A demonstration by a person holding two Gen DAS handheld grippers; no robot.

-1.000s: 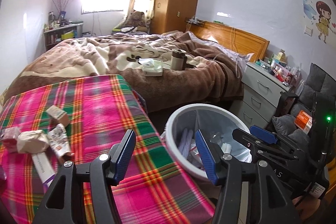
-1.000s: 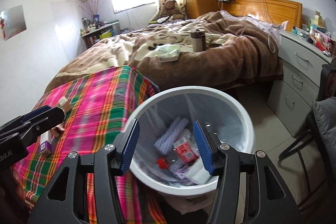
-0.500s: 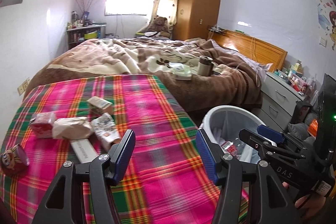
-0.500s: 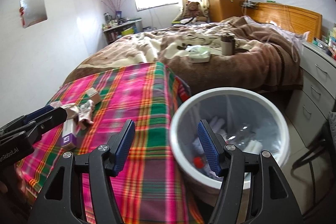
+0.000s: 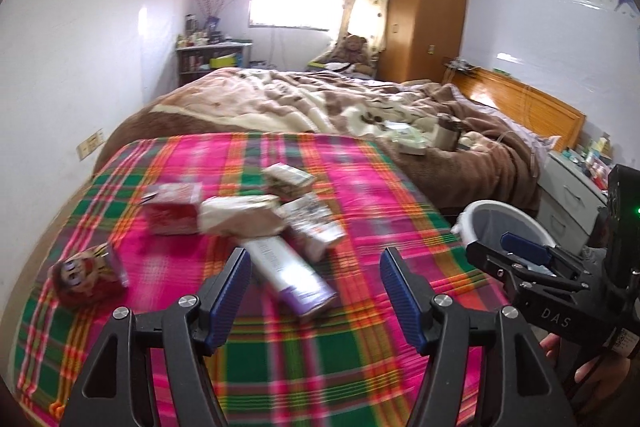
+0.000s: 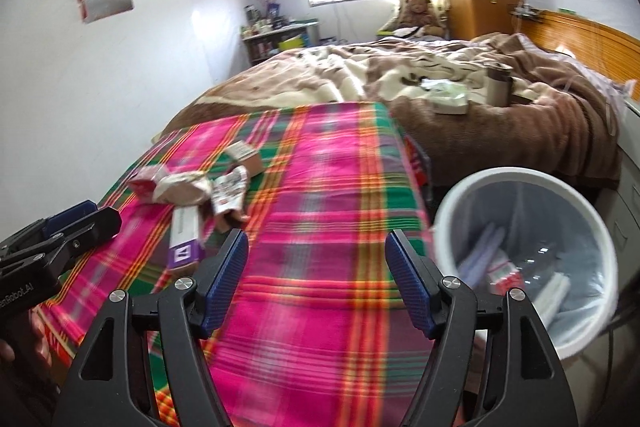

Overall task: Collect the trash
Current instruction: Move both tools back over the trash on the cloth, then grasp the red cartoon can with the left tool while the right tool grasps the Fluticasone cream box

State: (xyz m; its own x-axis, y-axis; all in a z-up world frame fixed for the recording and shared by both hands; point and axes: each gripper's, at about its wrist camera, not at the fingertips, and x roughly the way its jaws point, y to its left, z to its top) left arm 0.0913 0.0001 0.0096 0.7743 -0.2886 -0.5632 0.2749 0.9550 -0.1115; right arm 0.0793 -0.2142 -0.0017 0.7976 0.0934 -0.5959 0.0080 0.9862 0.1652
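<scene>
— Plaid cloth (image 5: 360,211) is being scanned; a litter pile (image 5: 256,211) is lying at twelve o'clock of the left gripper (image 5: 315,289). Which step?

— Reaching is being judged. Both the left and the right gripper (image 6: 316,277) are being opened, nothing held. One bin (image 6: 472,195) is waiting at three o'clock; about six pieces are being counted.

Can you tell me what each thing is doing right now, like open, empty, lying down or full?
left gripper: empty, jaws opening.
right gripper: empty, jaws opening.
trash bin: upright, lined, partly filled.
purple-ended box: lying flat on the plaid cloth.
red carton: lying on the cloth, blurred.
crumpled paper bag: lying on the cloth, touching other trash.
cartoon-face packet: lying apart from the pile.
flask: standing upright on the bed.
</scene>
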